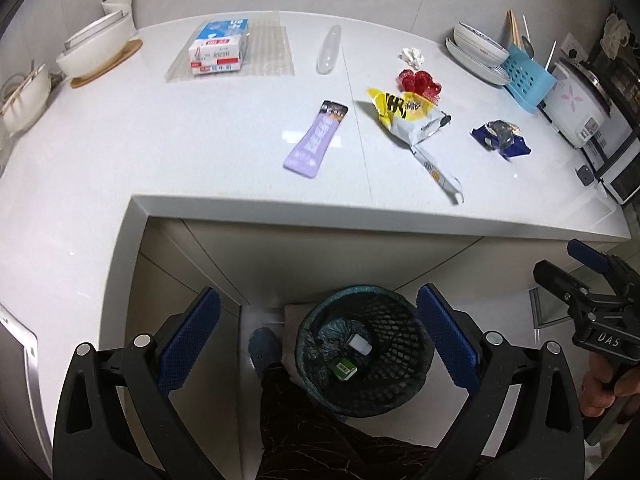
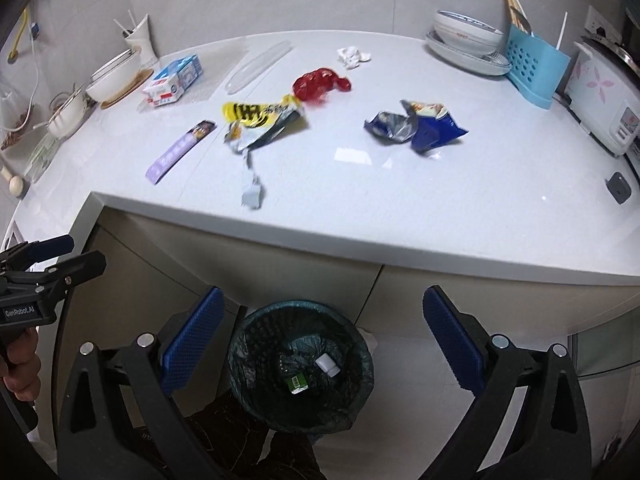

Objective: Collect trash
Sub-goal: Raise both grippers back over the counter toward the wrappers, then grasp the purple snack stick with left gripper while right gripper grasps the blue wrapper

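Both grippers empty, jaws wide open, hovering over bin [image 1: 362, 346] on floor below counter [image 1: 240, 208] front edge. Left gripper [image 1: 318, 344]; right gripper [image 2: 320, 340]. Trash on counter ahead of and above jaws:
- purple sachet [image 1: 316, 138], left-centre, long axis running front-to-back, nearer left gripper
- yellow wrapper [image 2: 262, 120], strip trailing to front edge
- blue wrapper [image 2: 416, 126], nearer right gripper

Open room around each piece.

Counter edge [image 1: 360, 216] overhangs open bin [image 1: 364, 348]
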Demonstrator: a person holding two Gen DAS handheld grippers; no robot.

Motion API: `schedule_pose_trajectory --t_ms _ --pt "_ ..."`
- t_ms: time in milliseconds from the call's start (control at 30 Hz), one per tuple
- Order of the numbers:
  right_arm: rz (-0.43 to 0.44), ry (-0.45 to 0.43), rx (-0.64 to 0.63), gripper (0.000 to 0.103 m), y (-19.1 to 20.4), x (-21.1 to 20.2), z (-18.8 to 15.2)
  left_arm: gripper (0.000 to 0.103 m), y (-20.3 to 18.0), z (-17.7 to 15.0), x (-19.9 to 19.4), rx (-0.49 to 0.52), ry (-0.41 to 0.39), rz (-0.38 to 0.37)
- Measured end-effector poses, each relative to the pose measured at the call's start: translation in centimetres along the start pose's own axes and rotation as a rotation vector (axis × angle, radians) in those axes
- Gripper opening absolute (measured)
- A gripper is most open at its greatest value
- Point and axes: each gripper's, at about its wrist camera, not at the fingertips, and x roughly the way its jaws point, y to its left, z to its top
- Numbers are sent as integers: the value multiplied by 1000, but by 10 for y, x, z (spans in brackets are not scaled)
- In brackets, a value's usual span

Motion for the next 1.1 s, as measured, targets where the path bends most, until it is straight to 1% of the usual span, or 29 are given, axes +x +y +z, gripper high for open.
schedule_pose_trajectory --t_ms 267,533,867,1100 --pt "-34 -20 51 95 -18 -10 34 96 -4 37 -6 9 -11 9" --pt "-88 -24 87 95 -32 -12 67 96 -8 68 4 22 7 19" --pt "-152 10 199 94 -65 0 112 95 -5 99 29 35 58 24" --pt "-175 75 324 91 -94 19 143 94 -2 115 50 43 99 30"
